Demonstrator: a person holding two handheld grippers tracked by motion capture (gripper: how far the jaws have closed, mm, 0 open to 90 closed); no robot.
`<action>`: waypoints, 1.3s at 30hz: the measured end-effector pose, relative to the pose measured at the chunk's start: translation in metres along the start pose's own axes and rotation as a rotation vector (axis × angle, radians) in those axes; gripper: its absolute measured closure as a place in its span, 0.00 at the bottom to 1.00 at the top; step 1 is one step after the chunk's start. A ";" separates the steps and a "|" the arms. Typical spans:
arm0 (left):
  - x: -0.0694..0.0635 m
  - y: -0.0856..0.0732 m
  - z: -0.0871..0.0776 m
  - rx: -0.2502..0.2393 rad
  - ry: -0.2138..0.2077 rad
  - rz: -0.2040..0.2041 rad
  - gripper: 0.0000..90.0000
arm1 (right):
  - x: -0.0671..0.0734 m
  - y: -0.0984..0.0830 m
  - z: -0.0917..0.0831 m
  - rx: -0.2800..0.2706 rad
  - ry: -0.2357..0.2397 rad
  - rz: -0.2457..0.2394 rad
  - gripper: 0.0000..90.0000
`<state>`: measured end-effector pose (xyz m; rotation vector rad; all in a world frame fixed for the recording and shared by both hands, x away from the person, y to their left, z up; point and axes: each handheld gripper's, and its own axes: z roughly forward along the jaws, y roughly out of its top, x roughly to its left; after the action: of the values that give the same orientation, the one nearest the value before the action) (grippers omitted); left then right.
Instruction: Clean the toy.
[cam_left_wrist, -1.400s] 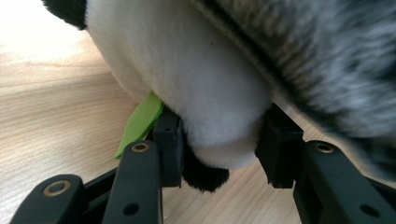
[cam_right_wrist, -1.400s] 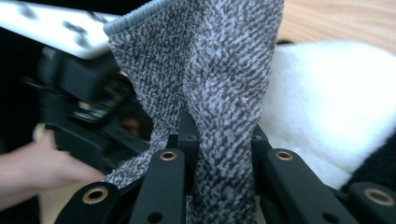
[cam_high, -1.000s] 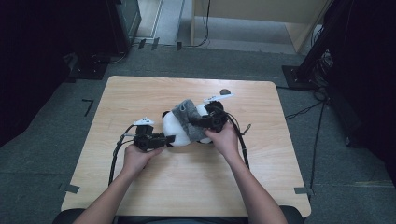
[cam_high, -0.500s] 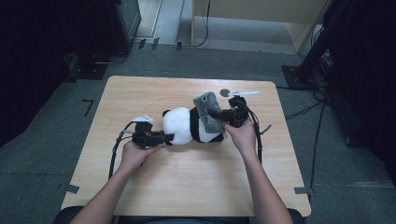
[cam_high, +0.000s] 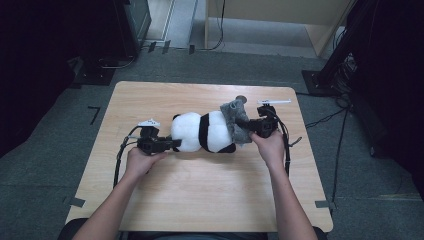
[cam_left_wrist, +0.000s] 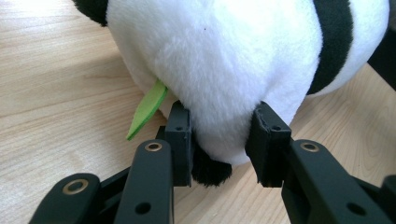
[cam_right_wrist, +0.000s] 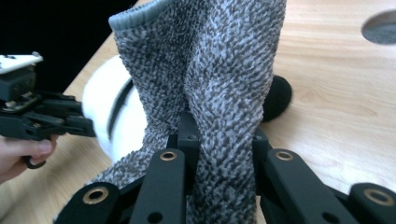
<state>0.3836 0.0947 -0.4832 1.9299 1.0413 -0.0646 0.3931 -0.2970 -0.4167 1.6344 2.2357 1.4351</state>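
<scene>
While the person leans over the near edge of the table (cam_high: 165, 205), the left gripper (cam_high: 167, 145) has its jaws around the lower end of a plush panda (cam_high: 202, 132). In the left gripper view the two black pads (cam_left_wrist: 180, 137) dent the white fur from either side, and those jaws have just been closing in further on it. A small green felt leaf (cam_left_wrist: 147, 109) pokes out from under the toy just beside the left pad, and a black foot sits between the jaws low down.

At the other end, the right gripper (cam_high: 252, 127) is clamped tight on a grey knitted sock (cam_high: 234, 120). In the right gripper view the fabric is bunched between the narrow-set jaws and rises upright above them, its ribbed cuff at the top. The sock drapes over the head end of the panda, touching it.

The panda lies on its side lengthwise, roughly at the middle of the table and a little toward the far edge, white body with a black band across it. Past it, near the far right corner, there is a round hole (cam_high: 241, 98) in the tabletop and a thin white strip (cam_high: 274, 101) lying flat. Each hand (cam_high: 142, 160) grips its tool from the near side, with black cables (cam_high: 119, 160) looping off the left one across the wood.
</scene>
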 end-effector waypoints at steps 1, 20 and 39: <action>0.000 0.000 0.000 -0.005 -0.003 0.007 0.72 | -0.003 -0.002 0.001 -0.001 0.003 0.004 0.85; 0.000 -0.004 0.002 -0.070 0.001 0.062 0.54 | -0.006 -0.001 0.000 -0.075 -0.044 -0.025 0.86; 0.005 0.006 0.019 -0.117 -0.010 0.148 0.23 | -0.020 -0.004 0.010 -0.076 -0.069 -0.006 0.86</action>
<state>0.3974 0.0827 -0.4921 1.8918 0.8735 0.0680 0.4042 -0.3056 -0.4349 1.6265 2.1208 1.4214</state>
